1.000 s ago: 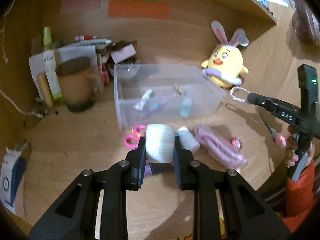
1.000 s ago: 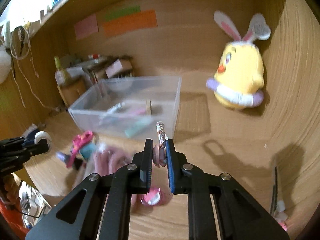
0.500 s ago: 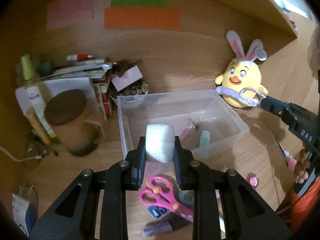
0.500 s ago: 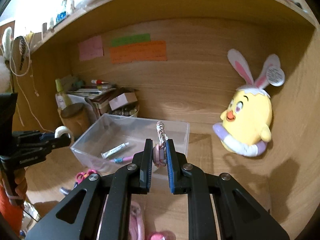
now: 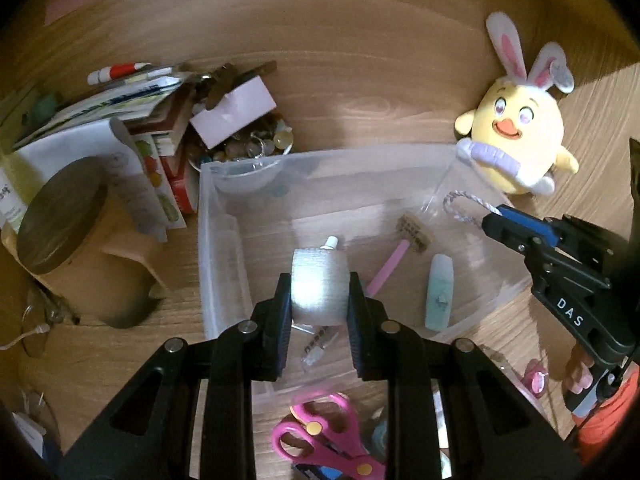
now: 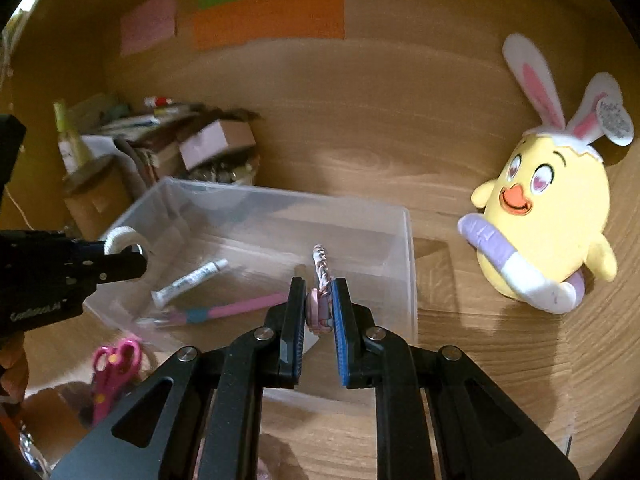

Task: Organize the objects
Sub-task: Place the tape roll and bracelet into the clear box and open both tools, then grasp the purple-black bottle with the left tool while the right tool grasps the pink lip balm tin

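My left gripper point(image 5: 319, 296) is shut on a white bandage roll point(image 5: 318, 288) and holds it above the near part of a clear plastic bin point(image 5: 320, 160). The bin point(image 6: 408, 264) holds a white tube point(image 6: 192, 280), a pink toothbrush point(image 6: 240, 306), a pale green stick point(image 5: 439, 290) and a small brush point(image 5: 414, 234). My right gripper point(image 6: 319, 306) is shut on a pink braided keyring loop point(image 6: 320, 272) and hangs over the bin's right side. It also shows in the left wrist view point(image 5: 490, 216) with the loop point(image 5: 460, 204).
Pink scissors point(image 5: 324, 444) lie in front of the bin. A yellow chick plush point(image 6: 548, 224) stands at the right. A brown lidded mug point(image 5: 60, 236), books and boxes point(image 5: 152, 120) and a bowl of beads point(image 5: 244, 152) crowd the back left. Coloured notes point(image 6: 268, 16) hang on the back wall.
Both grippers moved forward with their loads. The left one now holds the roll over the bin's inside; the right one hangs lower and closer over the bin.
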Action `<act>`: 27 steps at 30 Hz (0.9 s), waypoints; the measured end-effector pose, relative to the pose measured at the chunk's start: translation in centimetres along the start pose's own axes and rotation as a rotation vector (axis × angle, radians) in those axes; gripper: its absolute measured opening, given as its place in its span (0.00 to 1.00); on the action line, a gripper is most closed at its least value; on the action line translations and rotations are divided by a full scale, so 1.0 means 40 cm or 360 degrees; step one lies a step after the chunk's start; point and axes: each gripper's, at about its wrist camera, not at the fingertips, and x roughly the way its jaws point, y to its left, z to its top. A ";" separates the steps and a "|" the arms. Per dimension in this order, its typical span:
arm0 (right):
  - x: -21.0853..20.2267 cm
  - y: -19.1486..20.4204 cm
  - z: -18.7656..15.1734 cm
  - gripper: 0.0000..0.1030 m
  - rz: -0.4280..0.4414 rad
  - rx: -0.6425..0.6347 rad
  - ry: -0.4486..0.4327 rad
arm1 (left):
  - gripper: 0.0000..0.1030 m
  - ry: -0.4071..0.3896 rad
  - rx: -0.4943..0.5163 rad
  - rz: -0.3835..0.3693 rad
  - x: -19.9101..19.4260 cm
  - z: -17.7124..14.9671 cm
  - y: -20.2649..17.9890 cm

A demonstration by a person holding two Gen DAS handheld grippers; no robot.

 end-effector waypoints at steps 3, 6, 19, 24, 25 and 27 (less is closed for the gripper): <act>0.016 0.001 -0.004 0.13 0.0001 -0.0007 0.0039 | 0.24 0.0026 0.0008 -0.0009 0.007 -0.001 -0.004; 0.018 0.000 -0.004 0.14 0.0015 -0.0009 0.0074 | 0.25 0.0028 0.0021 -0.0024 -0.004 -0.008 -0.008; -0.177 0.005 -0.064 0.51 0.0018 -0.0084 -0.0107 | 0.71 -0.0104 0.0093 -0.0018 -0.162 -0.171 0.008; -0.232 -0.009 -0.135 0.55 0.0003 -0.0089 -0.0083 | 0.71 -0.0052 0.0076 -0.0061 -0.185 -0.261 0.019; -0.237 -0.011 -0.146 0.56 -0.0001 -0.0092 -0.0073 | 0.71 -0.0036 0.0081 -0.0069 -0.184 -0.275 0.019; -0.241 -0.014 -0.179 0.56 -0.0010 -0.0096 -0.0035 | 0.71 0.0011 0.0112 -0.0085 -0.173 -0.303 0.015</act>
